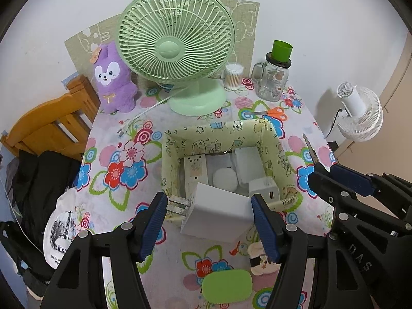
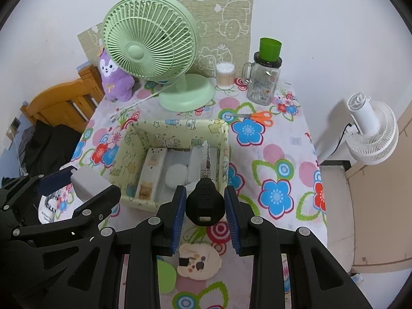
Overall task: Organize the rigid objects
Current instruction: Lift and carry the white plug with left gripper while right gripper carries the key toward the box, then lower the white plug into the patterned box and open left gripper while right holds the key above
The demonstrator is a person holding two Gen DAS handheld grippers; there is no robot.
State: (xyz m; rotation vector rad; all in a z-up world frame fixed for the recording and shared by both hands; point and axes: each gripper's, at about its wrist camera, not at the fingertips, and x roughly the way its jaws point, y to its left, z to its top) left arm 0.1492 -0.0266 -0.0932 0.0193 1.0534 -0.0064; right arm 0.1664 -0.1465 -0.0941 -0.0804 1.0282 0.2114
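A white, boxy plastic power adapter (image 1: 219,212) is clamped between the blue pads of the left gripper (image 1: 208,221), held above the near rim of a pale yellow, cartoon-printed fabric storage box (image 1: 180,139); its long axis runs across the jaws, and its two metal prongs (image 1: 177,206) point toward 9 o'clock in the left wrist view. A screwdriver with a rounded black handle (image 2: 205,202) is gripped by the right gripper (image 2: 205,217), whose jaws are closed on the handle; its metal shaft (image 2: 206,159) points away toward 12 o'clock, over the box's interior. Inside the box, several white items are seen, among them a round white disc (image 1: 224,178) and a small white cube charger (image 1: 264,189). The box rests on a table covered by a bright flower-patterned cloth (image 2: 275,193). At 12 o'clock of the box a mint-green plastic desk fan (image 1: 177,49) stands; at 10 o'clock a purple plush rabbit (image 1: 113,77); at 1 o'clock orange-handled scissors (image 1: 270,113), a clear tub of cotton swabs (image 1: 233,76) and a glass mug jar (image 1: 273,83) topped by a green plastic cup (image 1: 282,50). Toward 6 o'clock a flat green oval (image 1: 226,285) lies on the cloth. A white wall (image 2: 309,25) stands behind the table, a white fan (image 2: 370,131) at 3 o'clock and a wooden chair (image 1: 49,126) at 9 o'clock.
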